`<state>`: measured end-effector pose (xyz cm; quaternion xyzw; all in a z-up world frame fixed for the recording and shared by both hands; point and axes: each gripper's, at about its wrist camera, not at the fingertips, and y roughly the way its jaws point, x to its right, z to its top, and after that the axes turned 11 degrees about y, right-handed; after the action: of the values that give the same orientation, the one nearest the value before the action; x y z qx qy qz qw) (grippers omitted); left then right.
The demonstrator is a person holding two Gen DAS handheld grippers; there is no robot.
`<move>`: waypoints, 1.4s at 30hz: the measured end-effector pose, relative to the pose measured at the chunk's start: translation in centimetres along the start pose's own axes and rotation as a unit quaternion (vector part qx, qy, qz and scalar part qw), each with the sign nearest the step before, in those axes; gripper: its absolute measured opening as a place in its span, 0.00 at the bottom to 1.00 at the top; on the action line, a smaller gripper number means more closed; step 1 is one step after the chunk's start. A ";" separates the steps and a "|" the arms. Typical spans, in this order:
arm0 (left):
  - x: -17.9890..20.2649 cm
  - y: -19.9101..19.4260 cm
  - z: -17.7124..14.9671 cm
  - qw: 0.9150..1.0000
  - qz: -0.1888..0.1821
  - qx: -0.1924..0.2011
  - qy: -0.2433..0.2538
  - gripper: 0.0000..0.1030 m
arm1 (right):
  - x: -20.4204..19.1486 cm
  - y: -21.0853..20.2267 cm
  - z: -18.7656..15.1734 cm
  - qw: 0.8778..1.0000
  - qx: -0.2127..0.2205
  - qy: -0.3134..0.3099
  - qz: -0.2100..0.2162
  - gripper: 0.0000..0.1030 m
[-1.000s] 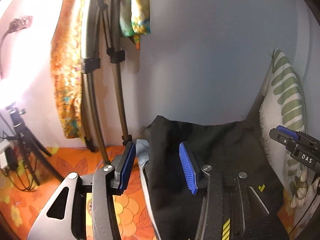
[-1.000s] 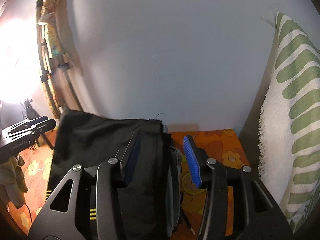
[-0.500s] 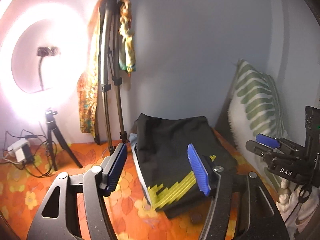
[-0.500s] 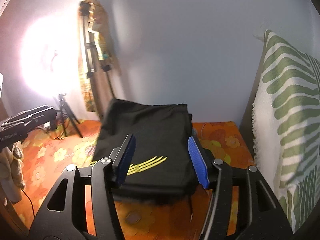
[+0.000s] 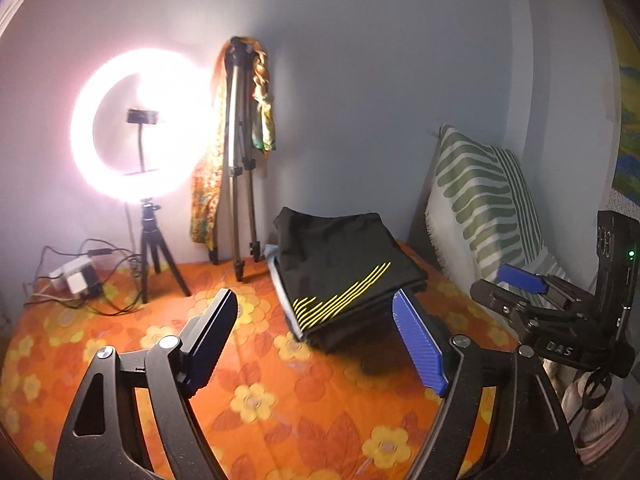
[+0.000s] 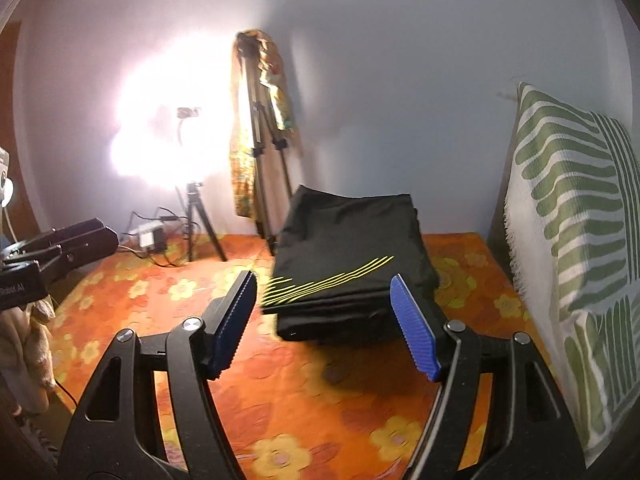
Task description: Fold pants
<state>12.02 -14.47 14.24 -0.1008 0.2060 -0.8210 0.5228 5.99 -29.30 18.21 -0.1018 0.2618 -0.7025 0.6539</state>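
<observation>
Black pants with yellow stripes lie folded in a stack on the orange floral bedspread, near the back wall. They also show in the right wrist view. My left gripper is open and empty, held back from the stack's near edge. My right gripper is open and empty, also short of the stack. The right gripper shows at the right of the left wrist view; the left gripper shows at the left of the right wrist view.
A bright ring light on a small tripod stands at the back left with cables and a power adapter. A tall tripod draped with patterned cloth leans on the wall. A green-striped pillow stands at the right.
Both grippers have opened wider and pulled back from the folded pants, which now lie alone on the bedspread.
</observation>
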 end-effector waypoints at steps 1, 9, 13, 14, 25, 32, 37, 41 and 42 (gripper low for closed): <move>0.1 -0.6 -0.3 1.000 0.004 -0.001 0.003 0.78 | -0.4 -0.7 -0.5 1.000 0.003 0.004 0.003 0.87; 0.2 -4.3 -4.7 1.000 -0.004 -0.011 0.003 0.80 | -3.3 -3.0 -5.4 1.000 0.019 0.009 -0.011 1.00; -0.4 -4.3 -7.7 1.000 0.009 -0.028 -0.008 0.83 | -4.1 -2.4 -7.2 1.000 0.005 0.008 -0.030 1.00; -0.8 -4.0 -8.7 0.999 0.010 -0.034 -0.018 0.85 | -4.4 -2.3 -7.7 0.999 0.002 0.009 -0.034 1.00; -3.6 -0.6 -13.9 0.992 0.055 -0.096 -0.066 0.85 | -4.0 0.8 -11.5 0.996 -0.025 -0.005 -0.084 1.00; -1.7 0.6 -14.1 0.992 0.048 -0.110 -0.038 0.85 | -2.5 2.4 -12.1 0.994 -0.046 0.023 -0.093 1.00; -0.5 1.1 -14.1 0.992 0.034 -0.116 -0.029 0.85 | -2.5 2.8 -12.1 0.994 -0.050 0.023 -0.092 1.00; -0.3 1.4 -14.2 0.991 0.031 -0.124 -0.028 0.85 | -2.5 3.1 -12.3 0.994 -0.054 0.019 -0.090 1.00; -0.2 1.5 -14.3 0.991 0.032 -0.126 -0.027 0.85 | -2.6 3.1 -12.3 0.994 -0.053 0.019 -0.091 1.00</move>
<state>7.88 -11.50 0.82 -0.1812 0.2963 -0.7687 0.5371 3.00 -23.91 6.77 -0.1462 0.3004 -0.7458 0.5764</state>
